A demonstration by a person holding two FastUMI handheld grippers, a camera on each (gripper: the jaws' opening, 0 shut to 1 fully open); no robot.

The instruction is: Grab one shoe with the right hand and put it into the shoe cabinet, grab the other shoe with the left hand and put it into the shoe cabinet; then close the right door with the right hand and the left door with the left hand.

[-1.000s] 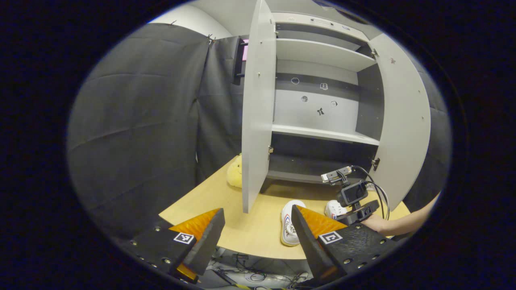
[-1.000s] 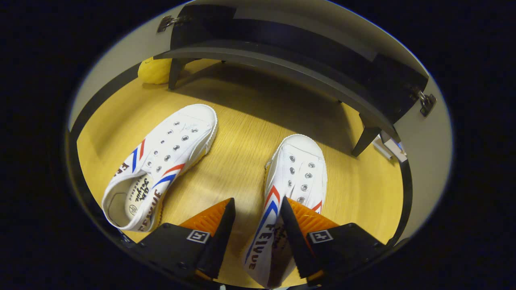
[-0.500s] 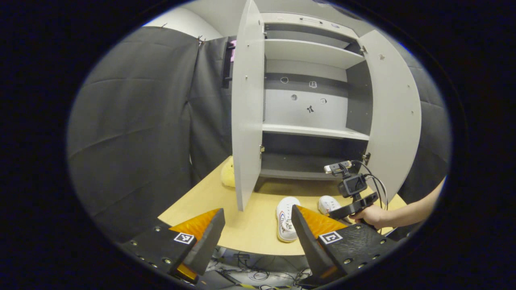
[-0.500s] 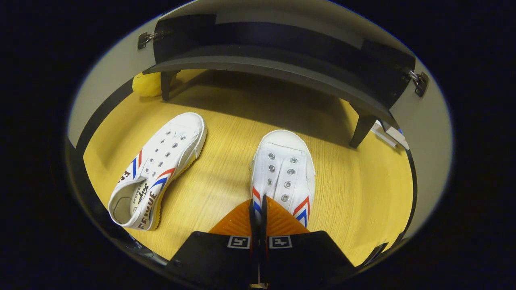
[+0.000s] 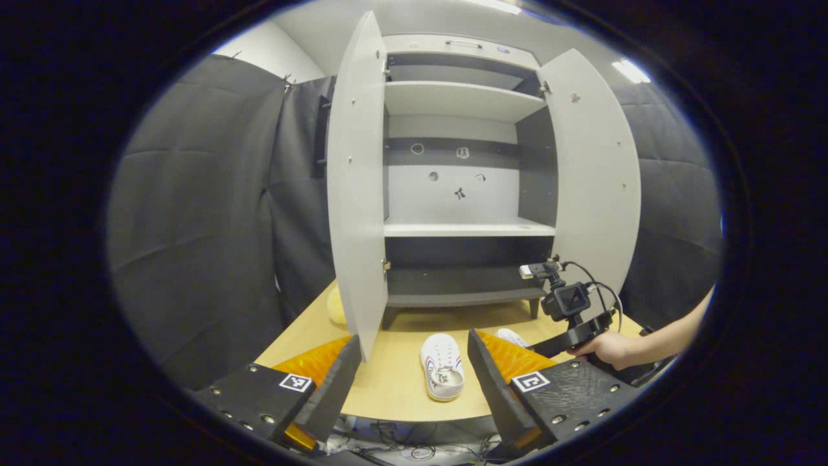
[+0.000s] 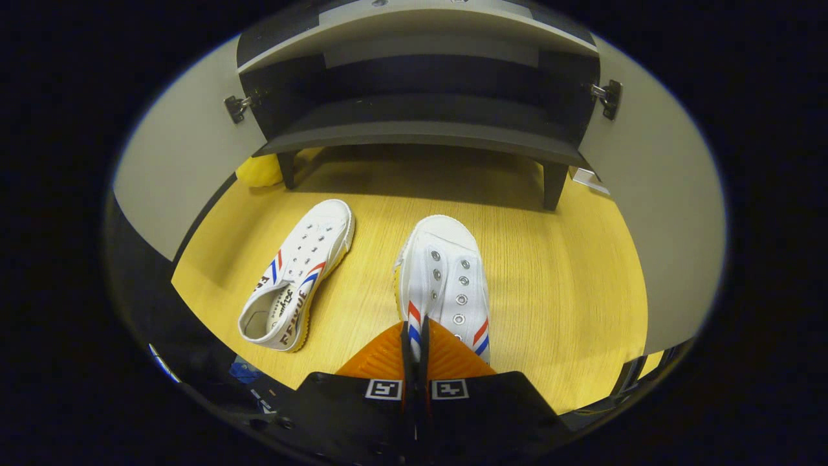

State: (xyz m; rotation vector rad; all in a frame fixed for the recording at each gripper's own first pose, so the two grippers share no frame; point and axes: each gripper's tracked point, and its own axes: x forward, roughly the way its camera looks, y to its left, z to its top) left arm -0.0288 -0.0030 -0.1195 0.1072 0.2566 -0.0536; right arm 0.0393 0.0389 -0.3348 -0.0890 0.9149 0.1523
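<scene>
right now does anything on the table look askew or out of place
The loose white canvas shoe with red and blue stripes lies angled on the wooden table, toe turned toward the matching shoe pinched in the right gripper. A yellow soft object sits beside the grey shoe cabinet's front leg. Nothing looks spilled or damaged.

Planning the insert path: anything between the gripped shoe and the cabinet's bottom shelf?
Bare tabletop in the right gripper view between the gripped shoe and the cabinet's bottom shelf. The other shoe lies off to the side.
</scene>
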